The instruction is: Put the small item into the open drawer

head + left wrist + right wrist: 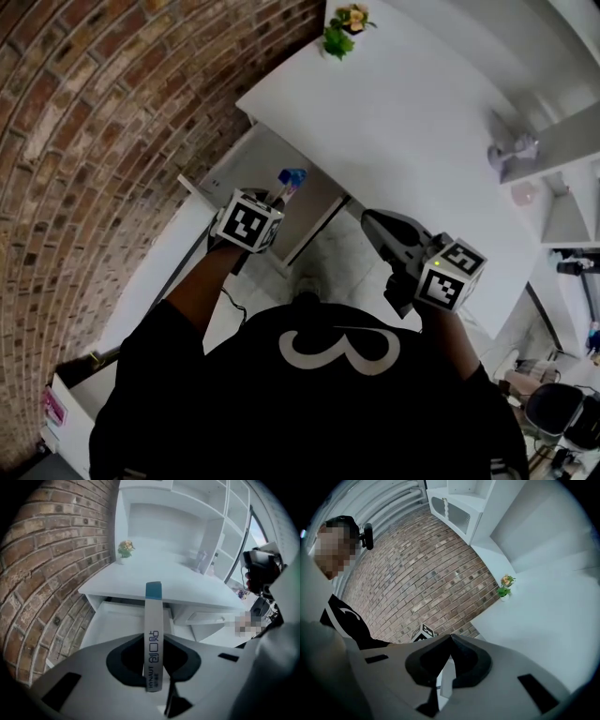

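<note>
The left tongs [277,196] are closed on a narrow white packet [292,177] with a blue end. In the left gripper view the two pads of the left tongs [153,641] press on the lower part of the packet [153,616], so the jaws stand only a little apart, by the thickness of the packet. It sticks out from them toward 12 o'clock. Dark print runs along its side, and its blue end lies in front of the edge of the white tabletop [154,576].

The open drawer [117,620] is pulled out under this tabletop, and in the left gripper view it spreads from 9 o'clock to 12 o'clock of the pads. In the head view the packet appears over the right part of the drawer [258,155]. It seems to hang above it and not inside, but we cannot judge the height well from this view.

The right tongs [368,218] are at 3 o'clock of the left ones, well apart from them, and point toward 11 o'clock in the head view. In the right gripper view the tips of the right tongs [450,635] touch each other with nothing between them.

A small plant [341,30] stands at the far corner of the tabletop [403,122], next to the brick wall [94,141].
</note>
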`<state>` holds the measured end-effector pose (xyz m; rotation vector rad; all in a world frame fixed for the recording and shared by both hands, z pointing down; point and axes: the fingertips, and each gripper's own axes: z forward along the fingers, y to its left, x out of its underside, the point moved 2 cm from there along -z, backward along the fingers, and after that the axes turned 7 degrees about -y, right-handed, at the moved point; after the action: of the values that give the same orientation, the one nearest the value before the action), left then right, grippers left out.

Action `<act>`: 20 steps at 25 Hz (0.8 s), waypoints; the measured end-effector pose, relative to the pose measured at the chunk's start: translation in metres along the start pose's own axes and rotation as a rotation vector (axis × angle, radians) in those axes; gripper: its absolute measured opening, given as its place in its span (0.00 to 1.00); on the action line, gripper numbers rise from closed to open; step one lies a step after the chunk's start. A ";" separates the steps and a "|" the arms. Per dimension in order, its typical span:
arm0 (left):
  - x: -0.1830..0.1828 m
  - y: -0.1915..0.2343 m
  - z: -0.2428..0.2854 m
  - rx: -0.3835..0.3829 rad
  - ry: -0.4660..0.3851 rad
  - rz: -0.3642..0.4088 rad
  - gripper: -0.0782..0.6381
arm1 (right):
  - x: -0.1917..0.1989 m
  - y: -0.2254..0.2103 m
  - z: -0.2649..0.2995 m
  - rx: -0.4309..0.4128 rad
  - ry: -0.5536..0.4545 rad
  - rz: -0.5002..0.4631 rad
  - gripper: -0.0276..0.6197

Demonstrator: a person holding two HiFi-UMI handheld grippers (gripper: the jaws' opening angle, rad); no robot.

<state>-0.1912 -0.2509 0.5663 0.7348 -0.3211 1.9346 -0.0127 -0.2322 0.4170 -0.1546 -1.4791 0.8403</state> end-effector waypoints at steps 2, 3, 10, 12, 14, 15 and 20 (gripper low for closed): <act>0.003 0.007 0.012 -0.009 0.030 0.024 0.20 | -0.002 -0.003 0.000 0.010 -0.005 0.003 0.06; 0.004 0.011 0.017 -0.014 0.046 0.035 0.20 | -0.004 -0.005 0.000 0.015 -0.007 0.004 0.06; 0.021 0.036 0.062 -0.026 0.149 0.068 0.20 | 0.000 -0.017 -0.001 0.062 0.001 0.020 0.06; 0.024 0.041 0.076 -0.023 0.173 0.080 0.20 | 0.004 -0.021 -0.002 0.075 0.012 0.026 0.06; 0.027 0.045 0.089 -0.022 0.196 0.091 0.20 | 0.008 -0.024 -0.003 0.088 0.027 0.032 0.06; 0.029 0.046 0.095 -0.019 0.208 0.092 0.20 | 0.008 -0.025 -0.004 0.093 0.031 0.034 0.06; 0.039 0.050 0.119 -0.007 0.254 0.080 0.20 | 0.008 -0.032 -0.009 0.119 0.027 0.046 0.06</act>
<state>-0.2053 -0.3073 0.6883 0.4702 -0.2031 2.0748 0.0072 -0.2464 0.4405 -0.1108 -1.4013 0.9568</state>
